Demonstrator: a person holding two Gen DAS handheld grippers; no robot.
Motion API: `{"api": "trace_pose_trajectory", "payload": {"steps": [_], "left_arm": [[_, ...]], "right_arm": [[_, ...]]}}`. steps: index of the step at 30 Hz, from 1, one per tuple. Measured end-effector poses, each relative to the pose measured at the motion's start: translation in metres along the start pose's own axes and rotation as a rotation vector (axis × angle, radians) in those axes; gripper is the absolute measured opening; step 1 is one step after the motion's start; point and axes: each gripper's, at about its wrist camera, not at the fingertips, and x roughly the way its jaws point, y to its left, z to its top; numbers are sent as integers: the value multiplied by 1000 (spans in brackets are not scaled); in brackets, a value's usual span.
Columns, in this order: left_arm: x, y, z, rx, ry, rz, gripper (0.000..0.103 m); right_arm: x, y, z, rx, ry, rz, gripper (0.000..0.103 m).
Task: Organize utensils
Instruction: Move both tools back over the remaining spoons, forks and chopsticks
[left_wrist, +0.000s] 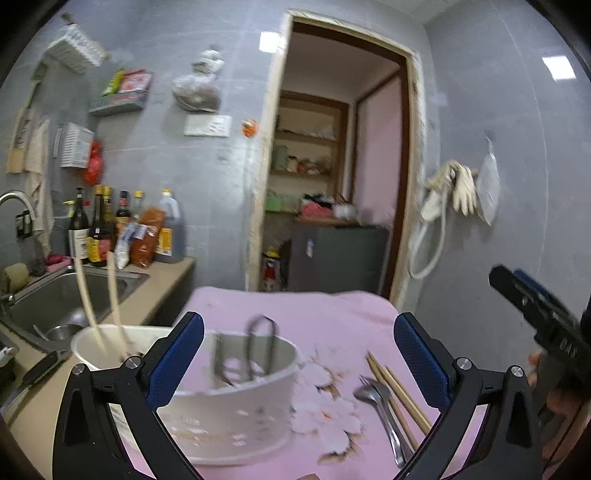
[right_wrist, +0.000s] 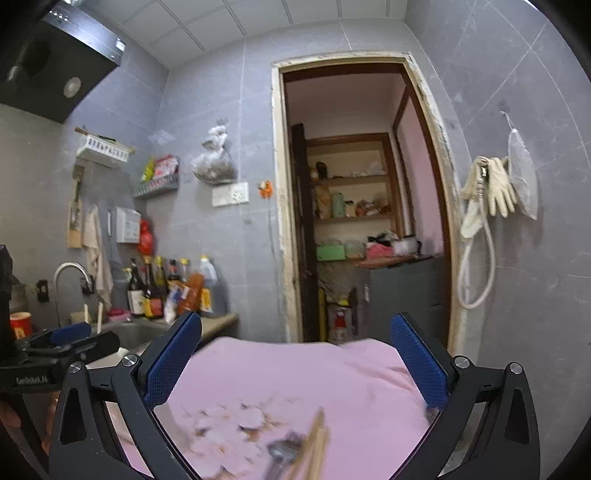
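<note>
**A:** What do my tools look like right now?

**B:** From my seat, the left tool (left_wrist: 299, 363) is spread wide with nothing between its blue pads (left_wrist: 177, 360). The right tool (right_wrist: 295, 363) is spread wide too, and empty.

**A:** And the utensils?

**B:** On the bench, a pink cloth (left_wrist: 325, 314) with a pale flower print carries everything. A white holder (left_wrist: 207, 391), round and divided inside, stands just ahead of my left tool. Two pale chopsticks (left_wrist: 99, 306) stick up from its left compartment, leaning left. The nearer compartment holds metal pieces (left_wrist: 255, 350), one with a looped handle; blur hides what they are.

**A:** Anything loose?

**B:** Yes. To the right of the holder, lying flat on the cloth, are a steel fork (left_wrist: 384, 410) and a spoon together, touching a pair of tan wooden chopsticks (left_wrist: 399, 395) beside them. My right view catches those chopsticks (right_wrist: 316, 446) blurred at its lower edge.
</note>
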Motion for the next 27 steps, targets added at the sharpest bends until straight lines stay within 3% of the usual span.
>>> {"api": "trace_pose_trajectory", "payload": {"steps": [9,14,19,22,24,27], "left_arm": [[29,-51,-34,162,160,-63,101],[48,-71,-56,226,272,-79,101],[68,-84,-75,272,367,-87,98],[81,-85,-82,279,429,-108,87],[92,-84,-86,269,474,-122,77],[110,-81,-90,229,543,-143,63]], "right_arm": [[2,-35,-17,-16,152,-58,103],[20,-51,-34,4,306,-54,101],[37,-60,-53,27,451,-16,86],[47,-65,-63,59,522,16,74],[50,-67,-67,64,554,30,59],[56,-68,-75,73,602,57,45]]}}
